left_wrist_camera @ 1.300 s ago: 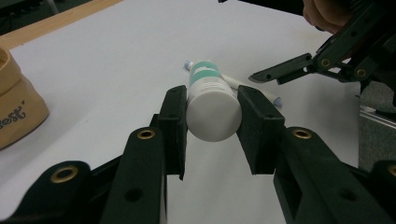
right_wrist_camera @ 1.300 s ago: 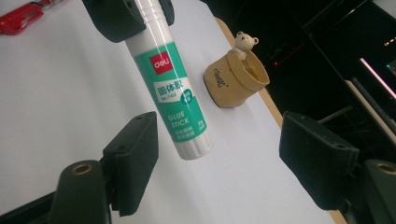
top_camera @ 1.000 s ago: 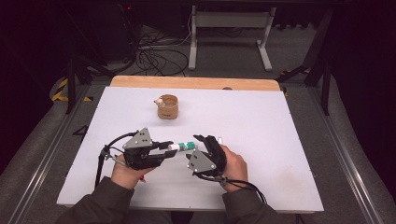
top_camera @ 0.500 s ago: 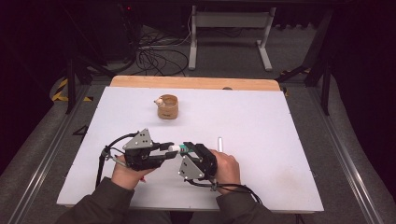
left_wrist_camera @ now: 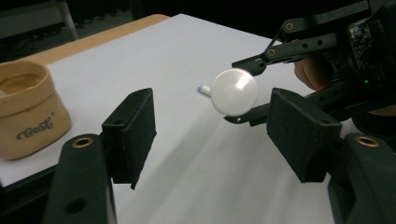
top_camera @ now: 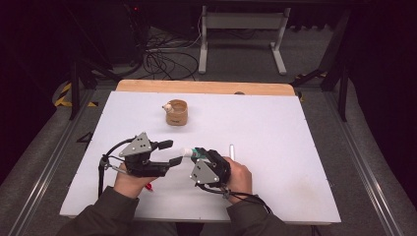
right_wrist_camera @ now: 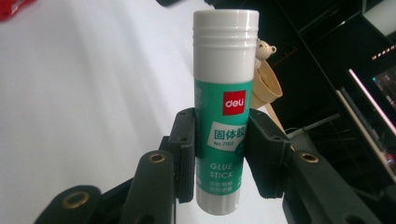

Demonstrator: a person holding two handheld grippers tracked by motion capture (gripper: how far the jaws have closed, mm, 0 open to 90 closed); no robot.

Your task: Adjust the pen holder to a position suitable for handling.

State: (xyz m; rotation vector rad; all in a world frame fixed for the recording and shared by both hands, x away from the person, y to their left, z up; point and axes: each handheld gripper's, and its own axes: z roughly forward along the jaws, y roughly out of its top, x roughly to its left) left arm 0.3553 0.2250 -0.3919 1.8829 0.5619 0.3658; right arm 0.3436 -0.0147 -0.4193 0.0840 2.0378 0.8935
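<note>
right gripper [right_wrist_camera: 219, 140]: jaws clamped on glue stick [right_wrist_camera: 225, 107], white cap pointing away from hand
left gripper [left_wrist_camera: 210, 135]: jaws have just been opening, now apart, nothing pinched; glue stick cap between them, untouched
glue stick place: above table [top_camera: 295, 147], near front edge, between both hands
pouch [top_camera: 176, 112]: tan, farther back, upright
white stick [top_camera: 231, 151]: maybe a pen, lying just beside right hand

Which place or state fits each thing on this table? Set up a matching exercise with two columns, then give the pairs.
Things:
1. glue stick
2. left gripper
3. tan fabric cup
4. white pen

Places or states:
A. lies flat on the white table, just beyond the right hand
B. clamped between the jaws of the right gripper
C. stands alone toward the far edge
D. jaws apart, just opened, nothing between them

Pairs: 1-B, 2-D, 3-C, 4-A
</note>
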